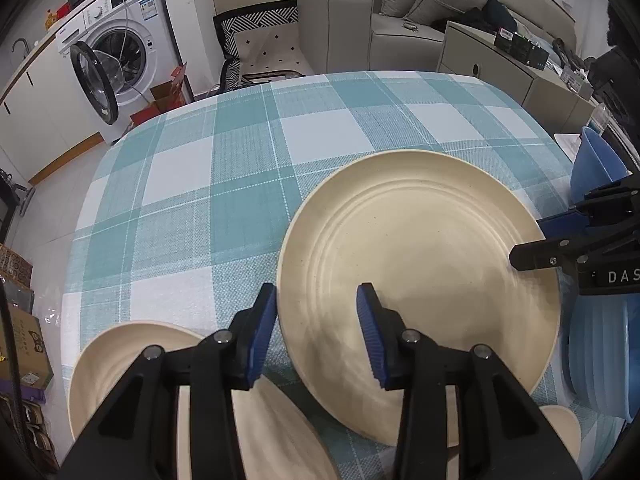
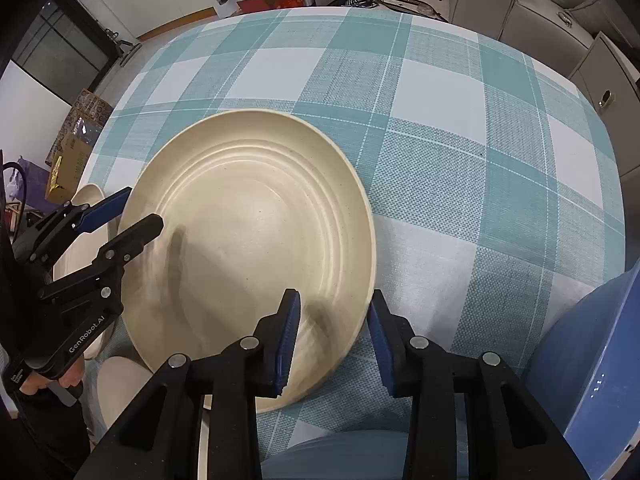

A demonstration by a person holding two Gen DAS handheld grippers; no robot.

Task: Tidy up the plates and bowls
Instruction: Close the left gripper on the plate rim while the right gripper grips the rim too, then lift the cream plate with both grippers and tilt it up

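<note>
A large cream plate [image 1: 416,264] [image 2: 248,240] lies on the teal checked tablecloth [image 1: 224,184]. My left gripper [image 1: 316,292] [image 2: 142,206] straddles its left rim, one blue pad outside the edge and one over the plate; the jaws stand apart and do not press. My right gripper [image 2: 334,296] [image 1: 528,240] straddles the opposite rim the same way, open. Smaller cream plates [image 1: 132,352] [image 2: 116,380] sit at the near left. Blue plates [image 1: 600,360] and a blue bowl [image 1: 596,164] [image 2: 592,360] are on the right.
A small cream dish [image 1: 560,424] shows at the near edge. Beyond the table stand a washing machine [image 1: 120,52] with its door open, a grey sofa [image 1: 400,12] and a low cabinet [image 1: 500,68]. Cardboard boxes [image 2: 80,128] lie on the floor at the left.
</note>
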